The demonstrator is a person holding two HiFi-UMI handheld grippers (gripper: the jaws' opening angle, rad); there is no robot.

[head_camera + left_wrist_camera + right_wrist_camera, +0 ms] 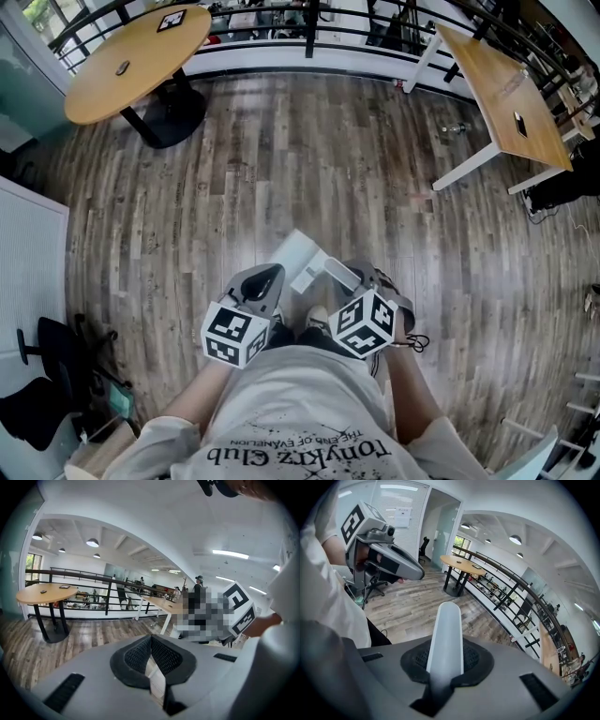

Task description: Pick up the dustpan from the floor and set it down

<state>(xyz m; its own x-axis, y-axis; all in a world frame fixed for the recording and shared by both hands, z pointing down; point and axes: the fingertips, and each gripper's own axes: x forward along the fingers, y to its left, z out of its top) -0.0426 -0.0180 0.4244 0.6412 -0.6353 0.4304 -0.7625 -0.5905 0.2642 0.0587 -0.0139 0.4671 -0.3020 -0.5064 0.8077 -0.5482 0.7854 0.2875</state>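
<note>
Wood-plank floor [281, 159] lies below. Right tongs [445, 656] clamp the white dustpan [302, 255] by its handle, long axis pointing forward-left. Left tongs [151, 639] are closed, tips touching.

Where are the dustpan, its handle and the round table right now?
dustpan [298, 251], head view, on the white pan over the floor.
handle [445, 639], right gripper view, on the middle of the white shaft.
round table [150, 56], head view, on a bare part of the wooden top.
</note>
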